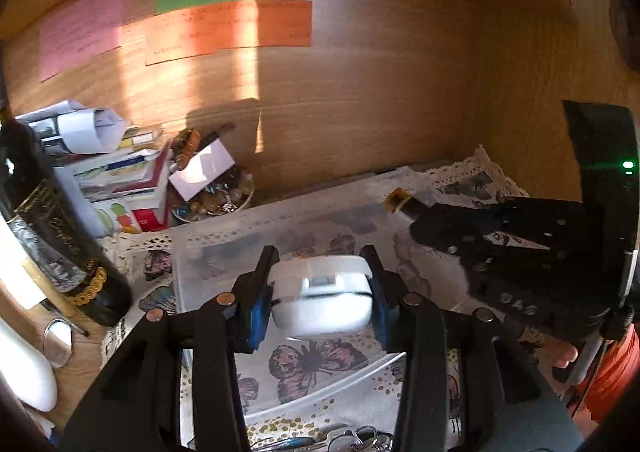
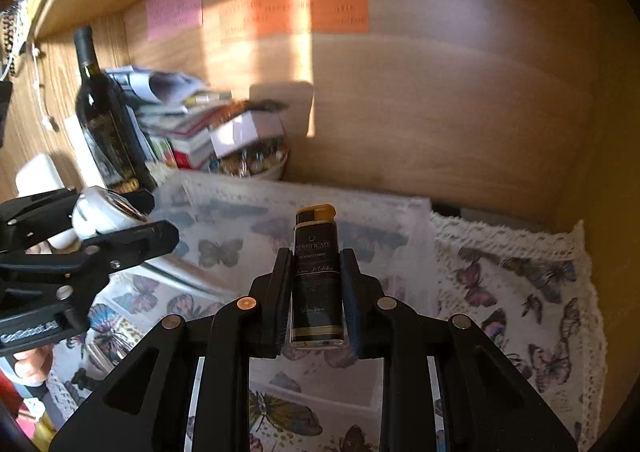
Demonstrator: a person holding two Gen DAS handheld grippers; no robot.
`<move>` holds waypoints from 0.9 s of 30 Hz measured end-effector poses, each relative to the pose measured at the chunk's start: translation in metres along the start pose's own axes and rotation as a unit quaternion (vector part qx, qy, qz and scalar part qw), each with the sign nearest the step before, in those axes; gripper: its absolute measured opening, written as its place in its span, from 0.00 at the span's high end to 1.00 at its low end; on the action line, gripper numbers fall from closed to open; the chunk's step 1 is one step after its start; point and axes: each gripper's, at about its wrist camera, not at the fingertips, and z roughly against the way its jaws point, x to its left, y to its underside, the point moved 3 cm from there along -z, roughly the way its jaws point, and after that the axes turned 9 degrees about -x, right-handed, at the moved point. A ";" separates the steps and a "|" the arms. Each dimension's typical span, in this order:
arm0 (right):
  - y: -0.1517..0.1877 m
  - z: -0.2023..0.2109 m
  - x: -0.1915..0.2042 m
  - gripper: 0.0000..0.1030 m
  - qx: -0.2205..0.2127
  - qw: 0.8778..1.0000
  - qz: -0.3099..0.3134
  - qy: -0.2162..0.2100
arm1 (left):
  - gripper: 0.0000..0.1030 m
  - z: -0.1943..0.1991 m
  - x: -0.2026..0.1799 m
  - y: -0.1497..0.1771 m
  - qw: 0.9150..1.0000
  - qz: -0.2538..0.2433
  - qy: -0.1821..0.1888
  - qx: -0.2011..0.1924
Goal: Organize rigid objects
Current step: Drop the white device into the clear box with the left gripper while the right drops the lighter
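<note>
Two hand-held grippers, each pinching one object above a clear plastic tray (image 2: 400, 236) on a butterfly-print cloth (image 2: 520, 284). Left hand-held gripper (image 1: 320, 292) clamped on a small white case (image 1: 320, 298), pads pressing both its sides, held over the tray's near part. Right hand-held gripper (image 2: 314, 288) closed on a black lighter (image 2: 318, 276) with gold cap, upright between the pads, label facing the camera, over the tray's middle. Seen also from the left view, the right gripper (image 1: 520, 252) with the lighter's gold end (image 1: 398, 202) poking out. Dark wine bottle (image 2: 102, 120) standing at the left, beside a stack of books and papers (image 2: 176, 120) and a bowl of trinkets (image 2: 256, 164). Coloured paper notes (image 2: 296, 8) on the wooden back panel.
</note>
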 end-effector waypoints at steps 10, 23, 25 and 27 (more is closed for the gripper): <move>0.014 -0.026 0.002 0.79 0.040 0.999 0.007 0.004 | 0.60 -0.030 0.014 0.019 0.998 0.011 -0.014 0.056; 0.013 -0.020 0.006 0.75 0.037 0.999 0.020 0.010 | 0.54 -0.017 0.016 0.023 0.998 0.014 -0.028 0.059; 0.009 -0.009 0.007 0.74 0.024 0.999 0.022 0.011 | 0.46 -0.003 0.015 0.018 0.998 0.012 -0.034 0.046; 0.004 0.006 0.009 0.72 0.007 1.000 0.021 0.007 | 0.36 0.013 0.014 0.013 0.999 0.007 -0.043 0.028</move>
